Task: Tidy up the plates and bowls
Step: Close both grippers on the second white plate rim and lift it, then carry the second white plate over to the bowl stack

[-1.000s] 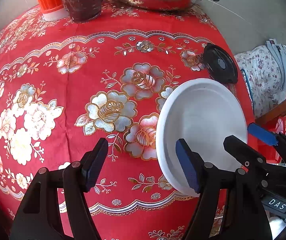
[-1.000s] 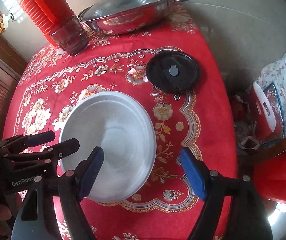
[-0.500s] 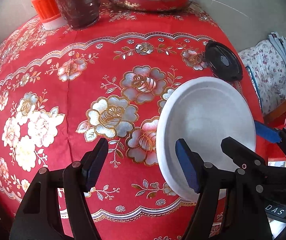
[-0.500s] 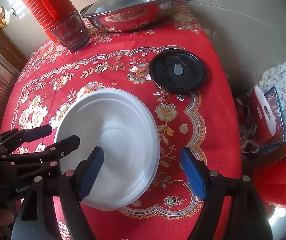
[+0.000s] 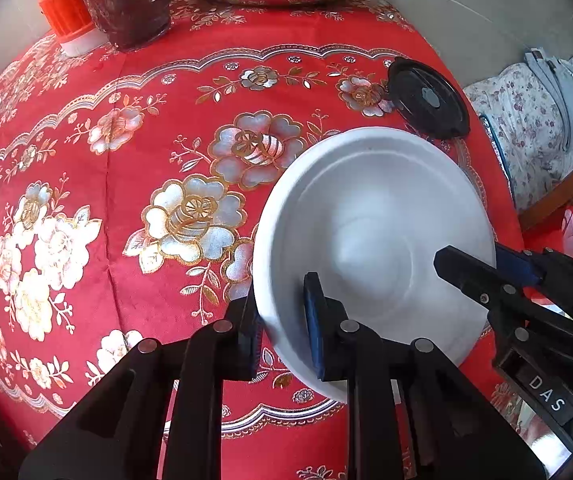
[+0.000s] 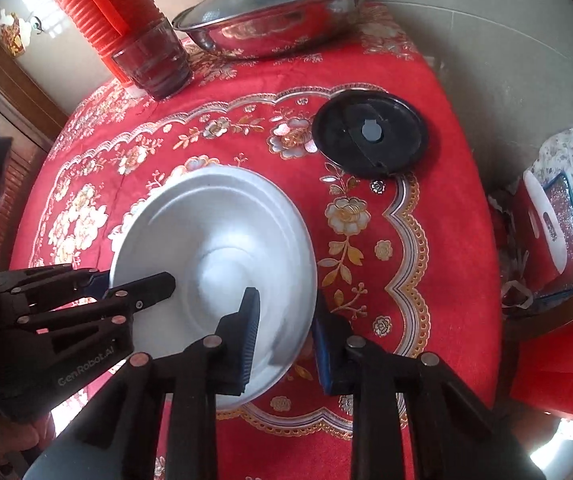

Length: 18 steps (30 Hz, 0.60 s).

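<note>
A white plate [image 5: 366, 220] lies on the red flowered tablecloth [image 5: 126, 200] near the table's right edge. My left gripper [image 5: 282, 320] is closing its jaws over the plate's left rim, one pad under the edge and the blue pad on the inner face. From the other side my right gripper [image 6: 286, 332] is closing on the right rim of the plate [image 6: 214, 220] the same way. Each gripper shows in the other's view: the right gripper [image 5: 474, 260] and the left gripper [image 6: 134, 282], both pinching the rim.
A black round lid [image 6: 370, 132] lies just beyond the plate. At the back stand a steel pan with a glass lid [image 6: 278, 20], a dark glass [image 6: 150, 60] and a red ribbed container [image 6: 98, 12]. The table drops off on the right, with flowered fabric [image 5: 534, 120] beyond.
Both grippers stood wide open over the plate's rims; their jaws have now come together on the rim. The hands have barely shifted.
</note>
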{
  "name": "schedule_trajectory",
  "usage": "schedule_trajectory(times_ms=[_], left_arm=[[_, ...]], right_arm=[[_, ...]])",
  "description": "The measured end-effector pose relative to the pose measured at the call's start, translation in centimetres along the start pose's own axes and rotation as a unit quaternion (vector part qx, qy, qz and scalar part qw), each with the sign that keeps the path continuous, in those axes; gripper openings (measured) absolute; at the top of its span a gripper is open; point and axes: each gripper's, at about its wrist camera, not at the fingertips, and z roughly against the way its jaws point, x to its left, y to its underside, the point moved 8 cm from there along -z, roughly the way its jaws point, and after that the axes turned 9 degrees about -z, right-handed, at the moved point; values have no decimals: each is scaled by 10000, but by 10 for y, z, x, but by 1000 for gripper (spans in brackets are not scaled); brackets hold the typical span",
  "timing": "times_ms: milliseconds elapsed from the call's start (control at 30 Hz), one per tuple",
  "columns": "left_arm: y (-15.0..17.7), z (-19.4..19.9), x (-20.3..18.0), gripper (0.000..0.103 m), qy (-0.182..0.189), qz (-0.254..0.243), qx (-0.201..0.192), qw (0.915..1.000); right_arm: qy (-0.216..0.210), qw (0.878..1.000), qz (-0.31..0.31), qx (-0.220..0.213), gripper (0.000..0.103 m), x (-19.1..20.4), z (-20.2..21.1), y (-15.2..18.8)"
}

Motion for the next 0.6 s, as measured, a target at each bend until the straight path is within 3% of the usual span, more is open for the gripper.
schedule_trajectory(times_ms=[600], left_arm=[[32,32,44,18,-157,276,-159,9994]], right_arm=[[-36,9984,565,-54,25,54,8,14]])
